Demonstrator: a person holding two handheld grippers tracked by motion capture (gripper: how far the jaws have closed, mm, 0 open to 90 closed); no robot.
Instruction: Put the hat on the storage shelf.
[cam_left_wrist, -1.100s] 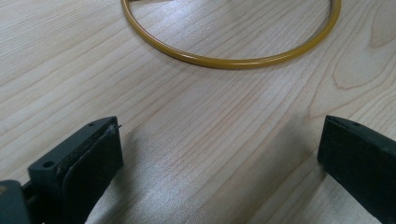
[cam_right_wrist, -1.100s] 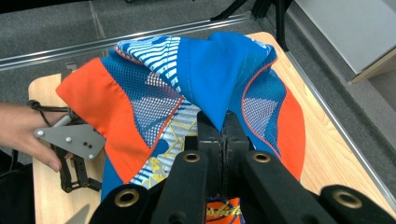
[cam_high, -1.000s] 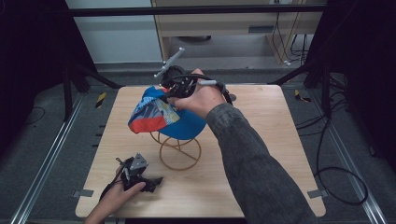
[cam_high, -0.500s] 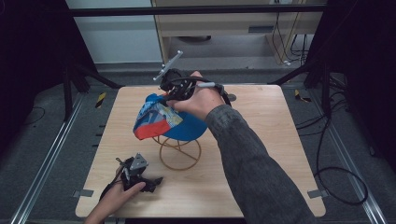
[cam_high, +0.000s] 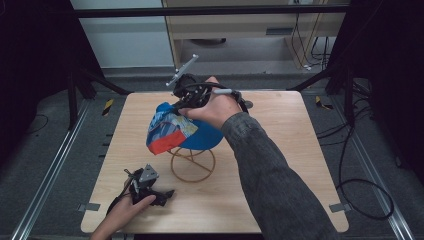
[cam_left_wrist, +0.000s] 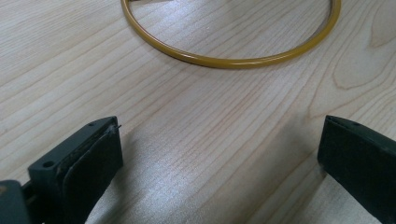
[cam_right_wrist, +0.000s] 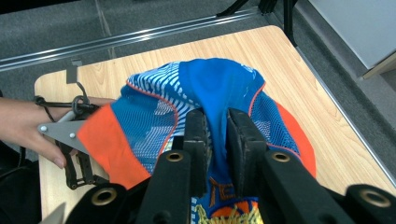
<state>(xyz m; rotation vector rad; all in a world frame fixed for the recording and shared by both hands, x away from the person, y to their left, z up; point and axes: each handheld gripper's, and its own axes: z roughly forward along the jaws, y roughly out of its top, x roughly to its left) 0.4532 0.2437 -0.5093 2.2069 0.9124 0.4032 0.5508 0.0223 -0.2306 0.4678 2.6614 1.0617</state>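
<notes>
A blue and orange cap (cam_high: 185, 131) sits on top of a yellow wire stand (cam_high: 192, 164) at the middle of the table. My right gripper (cam_high: 175, 107) reaches down onto the cap's crown from the far side. In the right gripper view its jaws (cam_right_wrist: 216, 122) have just been opening. They stand a narrow gap apart, with a raised fold of the blue cap (cam_right_wrist: 219, 88) between the pads. My left gripper (cam_high: 162, 196) rests on the table at the front left. It is open with nothing between its jaws (cam_left_wrist: 219, 154), and it faces the stand's ring base (cam_left_wrist: 229, 59).
The wooden table (cam_high: 280, 150) has bare room to the right of the stand and along the back. Metal rails and dark frame posts flank it. The left gripper (cam_right_wrist: 70, 140) and its hand also appear behind the cap's orange brim.
The cap has shifted a little to the right and sunk lower over the stand, its brim drooping. The left hand and its gripper have stayed put.
</notes>
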